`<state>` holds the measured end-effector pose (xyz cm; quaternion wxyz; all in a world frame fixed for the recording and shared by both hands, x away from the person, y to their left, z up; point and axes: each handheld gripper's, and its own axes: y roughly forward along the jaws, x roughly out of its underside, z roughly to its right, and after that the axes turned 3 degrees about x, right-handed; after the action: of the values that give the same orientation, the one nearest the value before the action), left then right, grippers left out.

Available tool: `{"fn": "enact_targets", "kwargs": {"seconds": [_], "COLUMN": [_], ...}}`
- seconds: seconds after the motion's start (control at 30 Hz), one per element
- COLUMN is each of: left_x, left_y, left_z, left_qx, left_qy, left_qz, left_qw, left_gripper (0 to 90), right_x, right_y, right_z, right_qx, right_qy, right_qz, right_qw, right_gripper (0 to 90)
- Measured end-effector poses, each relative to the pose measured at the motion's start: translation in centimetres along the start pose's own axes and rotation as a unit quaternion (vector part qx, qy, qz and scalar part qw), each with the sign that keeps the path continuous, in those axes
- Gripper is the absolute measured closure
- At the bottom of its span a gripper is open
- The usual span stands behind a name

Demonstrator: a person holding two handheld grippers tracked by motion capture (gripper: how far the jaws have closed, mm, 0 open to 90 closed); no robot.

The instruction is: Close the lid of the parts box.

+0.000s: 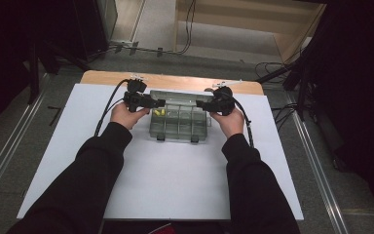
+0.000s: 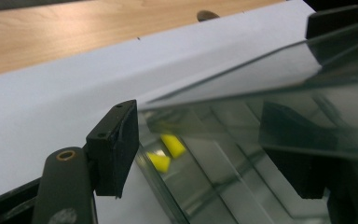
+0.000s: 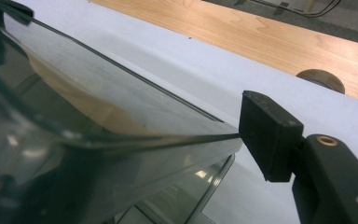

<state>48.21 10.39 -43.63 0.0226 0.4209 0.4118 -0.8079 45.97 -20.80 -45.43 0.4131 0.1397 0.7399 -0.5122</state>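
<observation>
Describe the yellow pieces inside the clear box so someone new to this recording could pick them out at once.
On the white sheet covering the wooden table sits a clear plastic compartment box, its lid raised between the left gripper and the right gripper. The yellow pieces lie in its far-left compartment, by the left gripper, the one bright colour in the box.

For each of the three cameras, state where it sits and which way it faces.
High view: above the person's side, looking forward and down on the white table top; both sleeves, hands and grippers flank a clear compartment box.
Left gripper view: rides on the left gripper, looking along its jaws at the box's raised lid and yellow pieces.
Right gripper view: rides on the right gripper, facing the lid's corner.
Shared: both gripper views show the lid and the wooden edge beyond.
</observation>
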Motion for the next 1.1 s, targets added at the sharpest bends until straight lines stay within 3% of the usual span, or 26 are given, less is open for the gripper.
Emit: {"fn": "enact_targets", "kwargs": {"seconds": [0.07,0.13,0.2,0.33,0.43,0.57,0.83,1.1], "left_x": [0.0,0.1,0.3,0.5,0.0,-0.7,-1.0,-0.7], "left_y": [-0.6,-1.3,-1.9,-3.4,-4.3,-5.0,-4.9,-4.8], "left_z": [0.3,0.9,1.2,1.6,2.1,2.7,3.0,3.2], "left_qx": [0.007,-0.010,-0.020,0.015,0.041,0.050,0.054,0.056], "left_qy": [0.009,0.029,0.043,0.030,0.033,0.028,0.022,0.031], "left_qz": [-0.012,-0.031,-0.040,-0.055,-0.057,-0.069,-0.069,-0.062], "left_qw": [0.9999,0.9990,0.9981,0.9979,0.9970,0.9960,0.9959,0.9961], "left_gripper": [27.7,29.2,38.2,59.2,73.0,90.0,90.0,89.8], "right_x": [0.1,0.2,0.3,0.4,0.5,0.6,0.8,1.4], "right_y": [0.0,-0.1,-0.2,-0.3,-0.4,-0.4,-0.8,-2.2], "right_z": [-0.1,-0.1,-0.1,-0.2,-0.2,-0.3,-0.3,-0.2], "right_qx": [-0.002,-0.002,-0.003,-0.005,-0.008,-0.004,-0.008,-0.009], "right_qy": [0.001,-0.003,-0.006,-0.004,-0.006,-0.011,-0.005,-0.009], "right_qz": [0.002,0.000,0.002,0.003,0.002,0.006,0.010,0.009], "right_qw": [1.0000,1.0000,1.0000,1.0000,1.0000,0.9999,0.9999,0.9999], "right_gripper": [40.1,40.0,39.9,39.3,39.2,38.9,37.2,36.0]}}
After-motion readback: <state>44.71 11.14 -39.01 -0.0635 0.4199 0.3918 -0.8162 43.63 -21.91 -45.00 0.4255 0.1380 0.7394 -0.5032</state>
